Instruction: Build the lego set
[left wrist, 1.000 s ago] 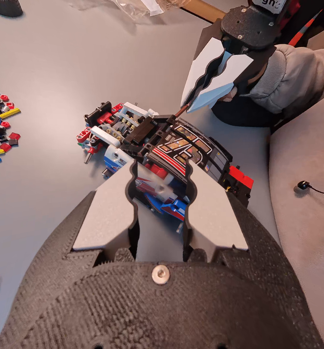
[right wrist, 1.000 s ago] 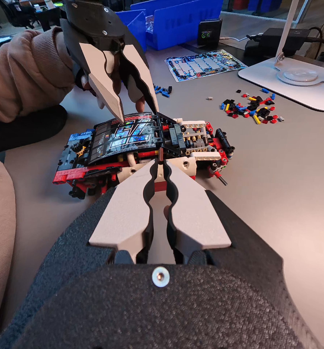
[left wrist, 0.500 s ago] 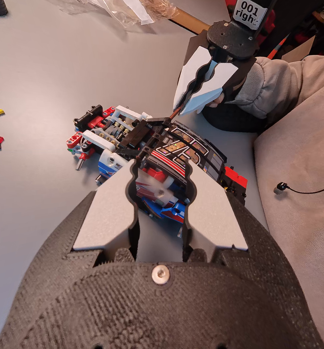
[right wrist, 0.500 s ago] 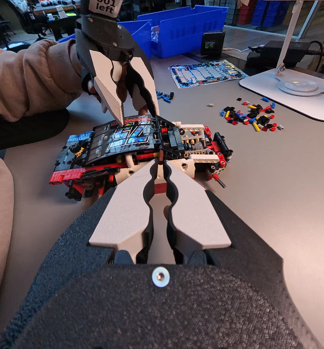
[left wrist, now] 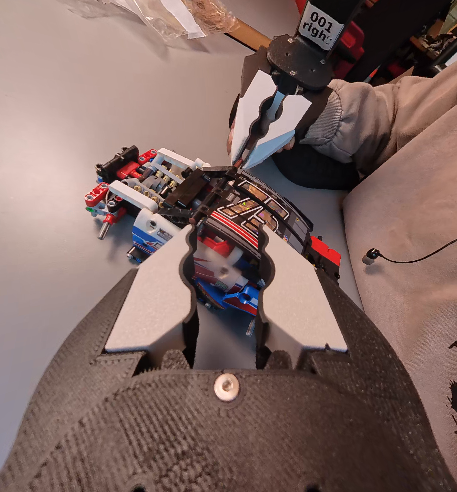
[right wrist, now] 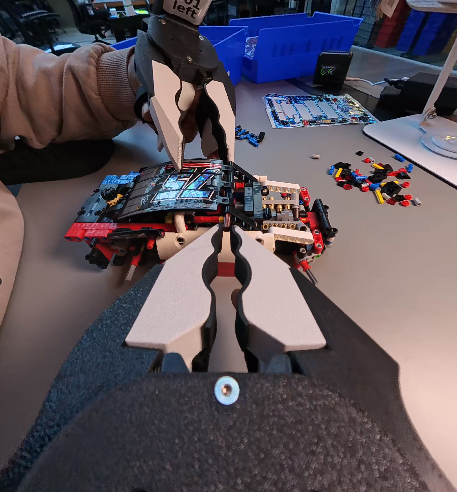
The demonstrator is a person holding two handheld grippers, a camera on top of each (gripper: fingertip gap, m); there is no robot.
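The part-built lego car (right wrist: 184,191) lies on the grey table, with a black stickered roof panel and a red, white and blue body. It also shows in the left wrist view (left wrist: 222,210). My right gripper (right wrist: 225,226) is shut on the end of a thin brown axle (right wrist: 226,219) at the car's near side, by the rear edge of the roof. In the left wrist view it (left wrist: 244,159) holds that axle (left wrist: 239,163) at the black frame. My left gripper (left wrist: 226,231) is open, and its fingertips (right wrist: 179,166) rest on the roof panel.
A pile of loose small pieces (right wrist: 373,183) lies to the right, and a few blue pins (right wrist: 248,134) lie behind the car. A sticker sheet (right wrist: 317,111), blue bins (right wrist: 296,45) and a white lamp base (right wrist: 408,138) stand at the back. Plastic bags (left wrist: 168,18) lie at the table's other edge. My right fingertips sit around 7 centimeters from my left ones.
My right gripper has pushed the brown axle closer into the car's black frame. My left gripper stays open on the roof panel, and the car has hardly moved.
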